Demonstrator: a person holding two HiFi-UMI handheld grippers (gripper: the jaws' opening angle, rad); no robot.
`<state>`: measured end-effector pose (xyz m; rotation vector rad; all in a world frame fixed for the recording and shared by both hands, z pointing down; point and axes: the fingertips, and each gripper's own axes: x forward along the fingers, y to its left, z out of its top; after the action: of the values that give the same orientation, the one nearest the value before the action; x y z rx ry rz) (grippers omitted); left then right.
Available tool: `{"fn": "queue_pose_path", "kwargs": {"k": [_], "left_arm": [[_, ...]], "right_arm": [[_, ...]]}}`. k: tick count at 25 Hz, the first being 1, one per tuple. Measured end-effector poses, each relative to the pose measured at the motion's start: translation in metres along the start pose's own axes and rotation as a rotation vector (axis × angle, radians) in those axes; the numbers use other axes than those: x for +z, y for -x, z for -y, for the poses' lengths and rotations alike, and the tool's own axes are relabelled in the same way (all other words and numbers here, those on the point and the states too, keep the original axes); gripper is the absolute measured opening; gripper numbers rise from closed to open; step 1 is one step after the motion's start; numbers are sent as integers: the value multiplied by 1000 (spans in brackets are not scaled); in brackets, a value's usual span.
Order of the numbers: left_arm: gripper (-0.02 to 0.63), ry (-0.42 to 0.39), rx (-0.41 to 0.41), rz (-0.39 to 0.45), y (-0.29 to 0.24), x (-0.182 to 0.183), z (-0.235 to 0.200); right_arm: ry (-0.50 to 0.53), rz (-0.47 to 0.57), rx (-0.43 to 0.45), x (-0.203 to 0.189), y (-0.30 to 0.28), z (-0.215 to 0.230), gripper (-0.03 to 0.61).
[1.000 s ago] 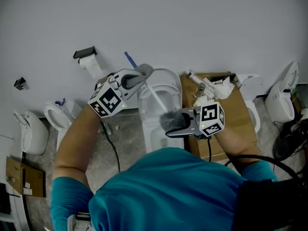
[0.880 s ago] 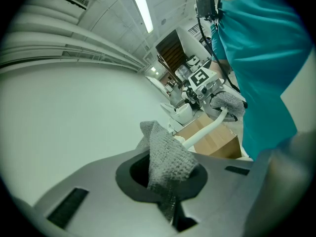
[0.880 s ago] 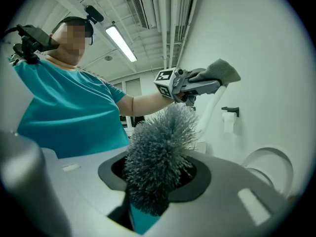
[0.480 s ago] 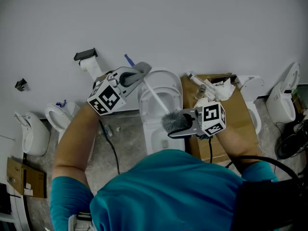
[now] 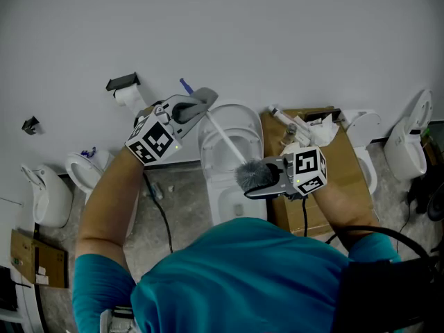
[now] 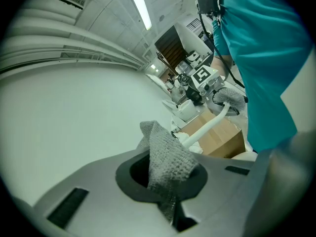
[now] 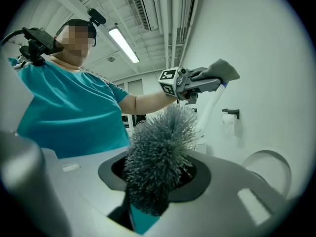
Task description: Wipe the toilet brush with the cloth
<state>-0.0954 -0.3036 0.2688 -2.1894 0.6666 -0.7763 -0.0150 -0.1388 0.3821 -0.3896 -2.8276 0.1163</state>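
**Toilet brush, held across two grippers over a toilet, cloth at the handle end**

Item: the toilet brush [image 5: 236,152], made up of a grey bristled brush head [image 5: 251,175] and a white handle [image 5: 224,137].

Location: in the head view it is in the air above the open white toilet [image 5: 244,114]. The handle slants from the head towards 11 o'clock.

Right gripper [image 5: 262,180]: its jaws are clamped on the bristles of the brush head, which bulges out between them in the right gripper view.

Left gripper [image 5: 200,103]: its jaws are closed on a fold of the grey cloth [image 5: 207,98]. The cloth sits at the handle's far end, at 11 o'clock from the brush head. The handle tip runs in behind the cloth. Whether the cloth wraps round it cannot be told.

Surroundings: a cardboard box [image 5: 341,164] holding white fittings stands at 3 o'clock from the toilet. A paper holder [image 5: 123,81] is on the wall at 10 o'clock.

Handling:
- The brush looks light, with a stiff, smooth plastic handle that the cloth should slide along easily.
- The bristles are springy and give under pressure, so a hold on them is likely soft. The brush may twist or work loose if the cloth drags hard.
- The firmer place to hold it is probably the neck just below the head.
- The cloth is limp and textured. It is best pinched at a fold, leaving enough free to close round the handle.

Progress: wiping appears to be under way at the handle's top end. The length of handle towards the head is bare.
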Motion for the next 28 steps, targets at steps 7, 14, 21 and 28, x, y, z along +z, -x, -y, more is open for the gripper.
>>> {"fn": "queue_pose_path", "kwargs": {"k": [7, 14, 21, 28], "left_arm": [[12, -10, 22, -8, 3, -1, -12], [12, -13, 48, -16, 4, -1, -16], [12, -18, 65, -35, 12, -8, -29], [12, 6, 110, -73, 22, -22, -51]], "right_arm": [[6, 8, 10, 4, 3, -3, 156], [19, 10, 23, -2, 8, -10, 156], [21, 3, 35, 3, 6, -13, 156], [24, 5, 53, 3, 7, -19, 156]]}}
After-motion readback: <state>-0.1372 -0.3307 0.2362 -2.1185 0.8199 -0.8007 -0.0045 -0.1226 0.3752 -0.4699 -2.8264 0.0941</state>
